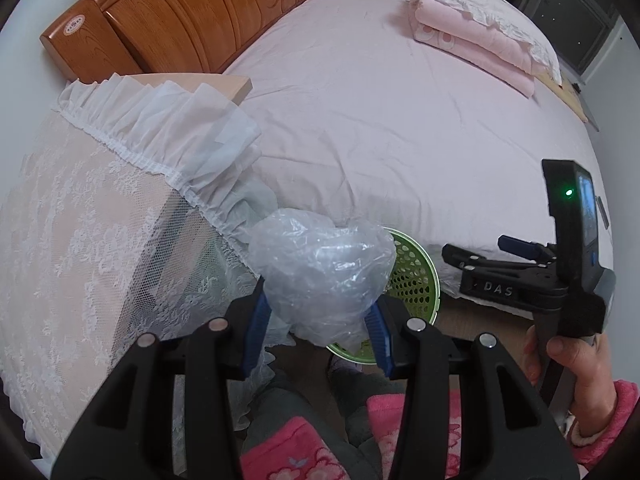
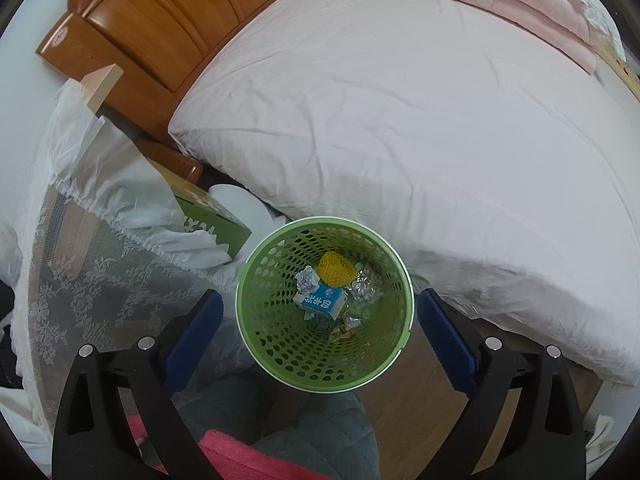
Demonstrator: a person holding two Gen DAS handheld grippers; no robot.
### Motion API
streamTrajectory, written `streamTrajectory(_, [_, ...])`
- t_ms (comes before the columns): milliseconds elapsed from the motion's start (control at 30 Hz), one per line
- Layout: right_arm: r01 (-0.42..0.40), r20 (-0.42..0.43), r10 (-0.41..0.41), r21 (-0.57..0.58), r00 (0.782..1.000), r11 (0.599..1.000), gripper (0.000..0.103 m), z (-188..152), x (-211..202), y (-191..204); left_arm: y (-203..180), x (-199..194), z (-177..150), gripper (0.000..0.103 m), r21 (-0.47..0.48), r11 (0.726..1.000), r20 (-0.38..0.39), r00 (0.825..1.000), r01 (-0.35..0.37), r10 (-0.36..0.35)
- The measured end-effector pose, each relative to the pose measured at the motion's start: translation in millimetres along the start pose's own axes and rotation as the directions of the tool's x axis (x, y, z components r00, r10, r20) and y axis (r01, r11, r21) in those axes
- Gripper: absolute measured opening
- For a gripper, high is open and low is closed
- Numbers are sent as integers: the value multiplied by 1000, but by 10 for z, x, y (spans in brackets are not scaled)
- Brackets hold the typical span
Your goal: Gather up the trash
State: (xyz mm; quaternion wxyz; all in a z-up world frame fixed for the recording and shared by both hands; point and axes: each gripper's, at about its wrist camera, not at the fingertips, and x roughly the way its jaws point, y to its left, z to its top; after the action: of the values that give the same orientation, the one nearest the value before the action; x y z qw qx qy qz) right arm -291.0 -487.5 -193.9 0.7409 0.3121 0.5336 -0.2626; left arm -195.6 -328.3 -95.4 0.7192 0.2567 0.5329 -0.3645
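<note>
Your left gripper (image 1: 318, 320) is clamped on a crumpled wad of clear plastic wrap (image 1: 320, 276), blue pads pressing it from both sides, and you hold it just above the near rim of the green perforated bin (image 1: 416, 280). Your right gripper (image 2: 320, 316) hangs over that same bin (image 2: 280, 344) with its jaws spread wide and nothing between the pads; one finger sits to each side of the rim, clear of it. Down inside the bin you can see a blue-and-white carton (image 2: 320, 300), a yellow foam net (image 2: 336, 268), a ball of crumpled paper (image 2: 306, 280) and some foil scraps (image 2: 362, 286). The bin stands on the wooden floor (image 2: 424, 388), tight between the pink-sheeted bed (image 2: 400, 120) and the lace-covered stand (image 2: 100, 272). A green box (image 2: 216, 220) pokes out from under the lace frill, just beside the bin. From the left view your right hand (image 1: 568, 364) grips its tool's handle, pink sleeve (image 1: 604, 420) at the wrist.
</note>
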Motion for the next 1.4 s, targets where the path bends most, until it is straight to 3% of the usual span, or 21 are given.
streamTrajectory(133, [22, 18, -23, 64, 1000, 998, 97, -66, -113, -210, -141, 427, -7, 43, 78, 997, -75, 997, 0, 6])
streamTrajectory(300, [58, -20, -56, 103, 998, 993, 97, -170, -130, -423, -349, 958, -103, 43, 143, 990, -160, 987, 19, 4])
streamTrajectory(467, [94, -60, -87, 125, 994, 988, 97, -308, -113, -592, -524, 1182, -192, 43, 151, 987, -211, 977, 46, -13])
streamTrajectory(533, [100, -66, -91, 137, 994, 985, 97, -342, -114, -657, -579, 1200, -208, 44, 148, 987, -214, 976, 56, -23])
streamTrajectory(567, [100, -66, -92, 141, 994, 985, 97, -362, -105, -683, -599, 1207, -210, 54, 145, 988, -218, 976, 62, -30])
streamTrajectory(600, [101, -65, -92, 145, 994, 984, 97, -363, -108, -706, -616, 1214, -207, 71, 139, 988, -224, 974, 69, -36])
streamTrajectory(633, [100, -63, -92, 147, 994, 984, 97, -370, -109, -726, -644, 1210, -201, 78, 134, 988, -225, 973, 73, -42])
streamTrajectory(767, [97, -57, -90, 145, 994, 985, 97, -402, -113, -782, -731, 1139, -184, 93, 140, 987, -213, 976, 82, -51])
streamTrajectory(1100, [99, -52, -93, 120, 994, 988, 97, -377, -119, -672, -687, 1119, -201, 93, 142, 987, -219, 975, 79, -47])
streamTrajectory(1267, [100, -55, -95, 103, 994, 990, 97, -349, -102, -562, -503, 1018, -214, 93, 88, 994, -203, 978, 64, -46])
streamTrajectory(1400, [83, -55, -79, 71, 995, 994, 97, -287, -53, -401, -199, 817, -232, 93, 12, 1000, -151, 988, 6, -4])
